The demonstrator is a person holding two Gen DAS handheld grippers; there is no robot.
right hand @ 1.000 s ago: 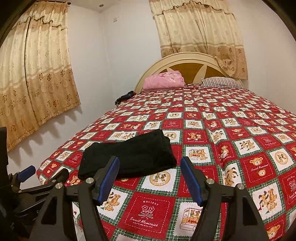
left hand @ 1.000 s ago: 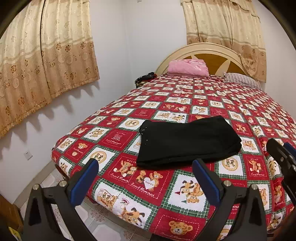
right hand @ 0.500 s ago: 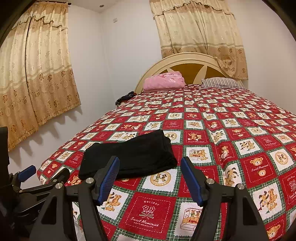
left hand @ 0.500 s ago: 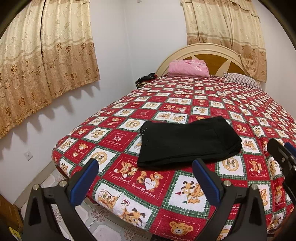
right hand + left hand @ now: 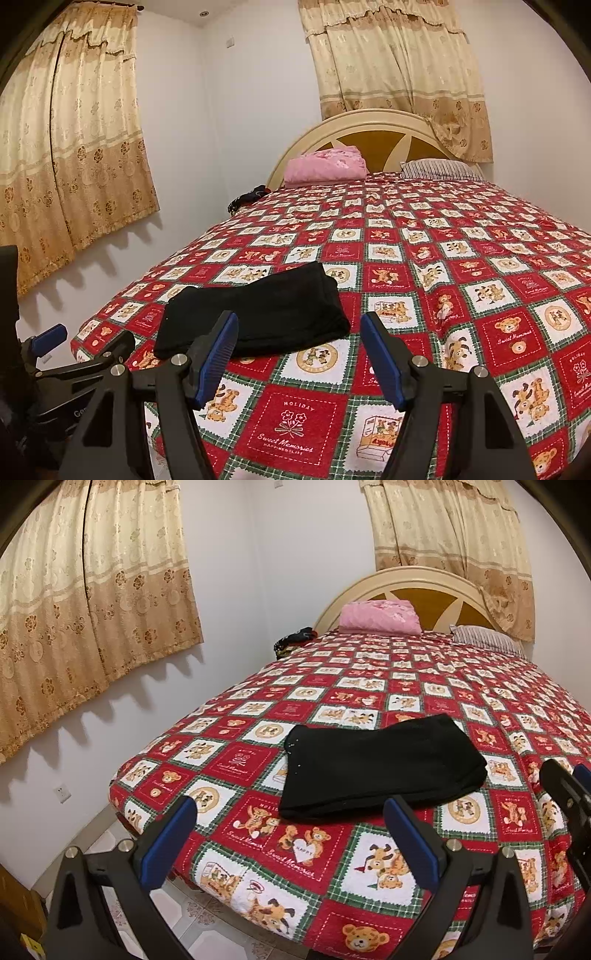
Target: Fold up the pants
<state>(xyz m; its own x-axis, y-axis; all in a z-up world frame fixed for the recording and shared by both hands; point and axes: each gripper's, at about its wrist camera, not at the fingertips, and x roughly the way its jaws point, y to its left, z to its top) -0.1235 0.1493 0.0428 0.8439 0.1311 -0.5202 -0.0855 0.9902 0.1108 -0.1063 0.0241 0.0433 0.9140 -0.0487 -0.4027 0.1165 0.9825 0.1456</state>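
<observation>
1. The left gripper (image 5: 288, 834) hangs with its jaws spread wide and nothing between them, held over the near corner of the bed, above the patchwork bedspread (image 5: 406, 694).
2. The right gripper (image 5: 299, 354) is likewise spread apart and holds nothing; its blue-padded fingers (image 5: 218, 354) frame a patch of the bedspread (image 5: 461, 258) just short of the garment.
3. In the right wrist view the left gripper (image 5: 48, 338) shows at the lower left edge, beside the right one; in the left wrist view part of the right gripper (image 5: 569, 797) shows at the right edge.
4. The black pants (image 5: 380, 768) lie folded into a compact rectangle on the bedspread just ahead of both grippers, touching neither. From the right gripper they (image 5: 258, 314) sit ahead and to the left, behind its left finger.
5. Well beyond the pants, at the far end of the bed, a folded pink blanket (image 5: 380, 616) rests against the curved headboard (image 5: 424, 579), with a striped pillow (image 5: 487, 638) to its right.
6. A dark bundle (image 5: 291, 642) lies at the far left bed edge.
7. Beige flowered curtains (image 5: 92, 602) hang on the wall left of the grippers and behind the headboard.
</observation>
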